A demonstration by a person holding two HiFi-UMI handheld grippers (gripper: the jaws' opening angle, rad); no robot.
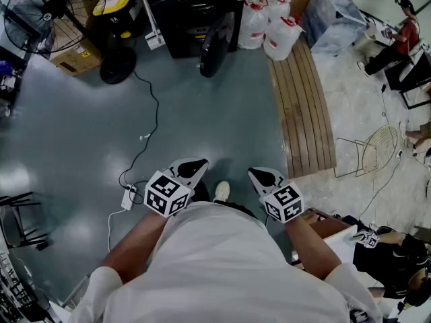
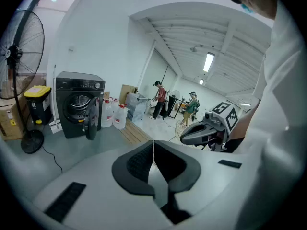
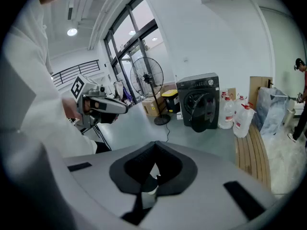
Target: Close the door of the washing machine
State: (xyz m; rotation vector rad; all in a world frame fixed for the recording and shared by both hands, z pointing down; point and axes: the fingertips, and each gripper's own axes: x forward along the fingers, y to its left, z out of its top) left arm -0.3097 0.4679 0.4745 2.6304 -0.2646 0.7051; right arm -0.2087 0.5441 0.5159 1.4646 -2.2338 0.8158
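Note:
The black washing machine (image 1: 192,12) stands at the far end of the grey floor, and its round door (image 1: 217,46) hangs open to the front right. In the left gripper view the machine (image 2: 79,104) and its door (image 2: 91,120) are small and far off; the right gripper view also shows the machine (image 3: 199,99) with its door (image 3: 209,114) swung out. My left gripper (image 1: 199,161) and right gripper (image 1: 254,173) are held close to my body, well short of the machine. Both are shut with nothing between the jaws.
A standing fan (image 1: 54,12), a yellow-lidded bin (image 1: 118,5) and a cardboard box (image 1: 74,56) stand left of the machine. Water jugs (image 1: 269,25) and a wooden bench (image 1: 303,106) are on its right. A cable with a power strip (image 1: 128,197) lies near my feet. A person (image 1: 401,36) sits far right.

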